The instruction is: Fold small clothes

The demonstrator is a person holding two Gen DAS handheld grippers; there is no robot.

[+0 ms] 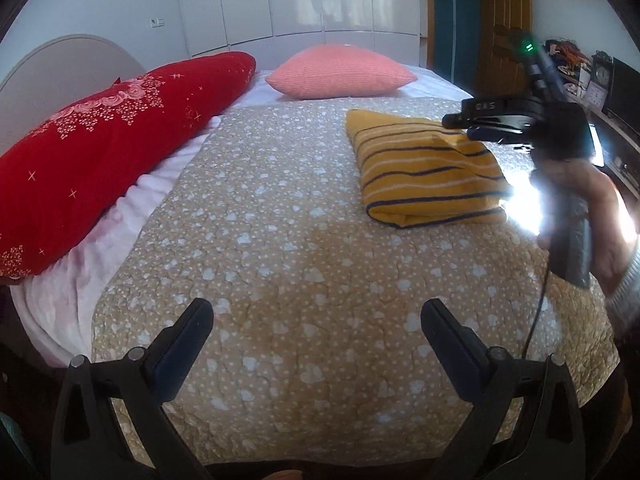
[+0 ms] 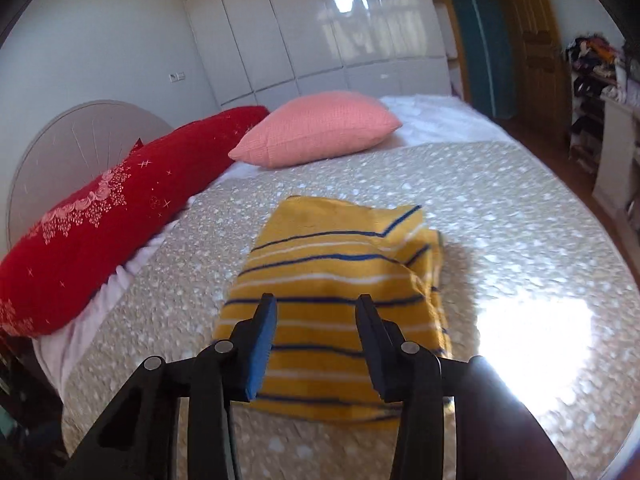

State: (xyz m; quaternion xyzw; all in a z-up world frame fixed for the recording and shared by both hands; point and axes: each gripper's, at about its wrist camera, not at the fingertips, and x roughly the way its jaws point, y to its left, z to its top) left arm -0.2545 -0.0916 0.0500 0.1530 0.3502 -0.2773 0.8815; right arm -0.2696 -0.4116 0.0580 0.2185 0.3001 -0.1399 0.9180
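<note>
Most of both frames is filled by your bed [image 1: 320, 240], covered with a beige quilt [image 2: 500, 208] dotted in white, with a white sheet [image 1: 100, 248] showing along its left side. A long red pillow [image 1: 100, 144] with pink flower embroidery runs along the left of each view, and a pink cushion [image 1: 340, 72] sits at upper centre, just beyond the quilt's far edge. Glossy white wardrobe doors [image 2: 320, 20] fill the top of both views.

Your folded garment [image 1: 428, 172], yellow with dark and white stripes, lies on the quilt right of centre in the left wrist view, and at lower centre in the right wrist view [image 2: 340, 304], directly beyond your right gripper. A bright patch of sunlight [image 2: 532, 352] falls on the quilt to its right.

Your left gripper [image 1: 317, 320] sits at the bottom of its frame above bare quilt, its jaws spread wide and holding nothing. Your right gripper [image 2: 316, 308] hovers near the garment's near edge with its jaws moderately apart and nothing between them; in the left wrist view it appears at the right edge [image 1: 460, 122], above the garment's far corner.
</note>
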